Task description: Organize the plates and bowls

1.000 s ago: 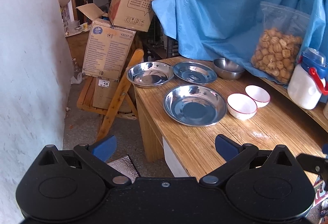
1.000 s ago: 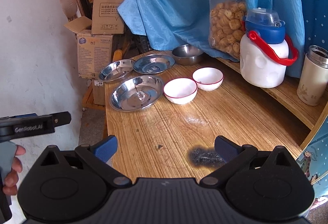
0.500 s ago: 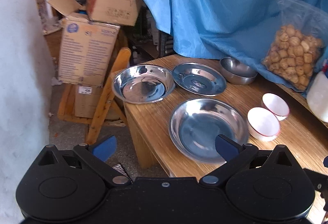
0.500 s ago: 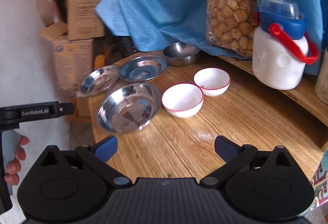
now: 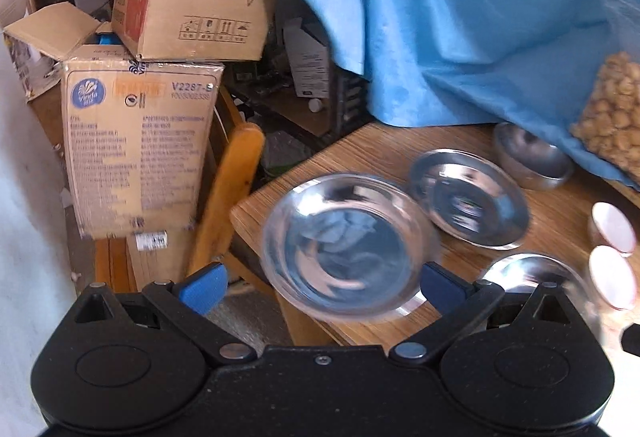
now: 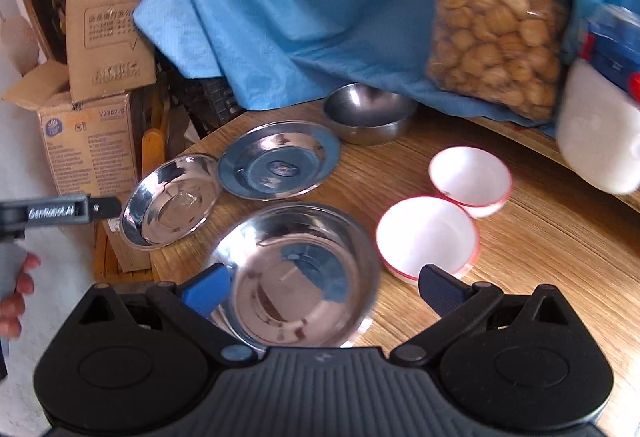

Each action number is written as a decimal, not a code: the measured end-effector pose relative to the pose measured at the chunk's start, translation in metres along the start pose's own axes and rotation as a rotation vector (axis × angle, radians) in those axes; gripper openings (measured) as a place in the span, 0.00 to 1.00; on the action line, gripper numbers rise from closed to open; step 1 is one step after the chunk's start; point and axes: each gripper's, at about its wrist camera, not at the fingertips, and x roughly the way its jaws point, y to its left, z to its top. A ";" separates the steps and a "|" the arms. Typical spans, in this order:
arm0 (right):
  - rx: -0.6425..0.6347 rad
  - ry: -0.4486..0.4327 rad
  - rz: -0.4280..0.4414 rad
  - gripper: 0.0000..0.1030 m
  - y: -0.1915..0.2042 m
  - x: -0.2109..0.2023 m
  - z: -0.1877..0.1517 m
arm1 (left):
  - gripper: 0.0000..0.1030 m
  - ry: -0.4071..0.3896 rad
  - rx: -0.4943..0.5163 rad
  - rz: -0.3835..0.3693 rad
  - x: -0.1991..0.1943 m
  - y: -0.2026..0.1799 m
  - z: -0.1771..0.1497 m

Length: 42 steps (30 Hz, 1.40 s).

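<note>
L gripper (image 5: 322, 283) jaws wide open, holding nothing; R gripper (image 6: 322, 283) same. Both near shiny plates (image 6: 296, 273) on desk (image 6: 540, 237).

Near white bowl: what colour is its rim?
Red; the bowl shows best in the right wrist view.

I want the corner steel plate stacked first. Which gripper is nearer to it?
Left. The left gripper hangs open right in front of the corner plate, at the table's edge. The right gripper sits open over the nearer steel plate, farther off.
</note>
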 end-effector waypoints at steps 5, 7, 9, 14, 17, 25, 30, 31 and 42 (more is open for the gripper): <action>-0.065 0.032 0.031 1.00 0.026 0.022 0.015 | 0.99 0.026 -0.002 -0.027 0.036 0.030 0.011; -0.080 0.043 0.053 1.00 0.035 0.031 0.022 | 0.99 0.040 -0.006 -0.045 0.048 0.038 0.015; -0.087 0.060 0.071 1.00 0.045 0.039 0.027 | 0.99 0.058 -0.005 -0.061 0.059 0.043 0.016; -0.067 0.129 0.137 1.00 0.070 0.069 0.040 | 0.99 0.088 0.015 -0.100 0.079 0.052 0.018; -0.078 0.139 0.165 1.00 0.086 0.086 0.045 | 0.99 0.109 0.015 -0.111 0.088 0.057 0.020; -0.086 0.151 0.198 0.96 0.100 0.116 0.057 | 0.99 0.159 0.013 -0.150 0.108 0.066 0.025; -0.082 0.178 0.205 0.84 0.104 0.133 0.061 | 0.93 0.178 0.018 -0.172 0.116 0.068 0.026; -0.081 0.185 0.208 0.83 0.104 0.136 0.061 | 0.92 0.179 0.019 -0.178 0.117 0.068 0.026; -0.079 0.236 0.222 0.65 0.105 0.156 0.059 | 0.62 0.199 0.029 -0.259 0.124 0.062 0.029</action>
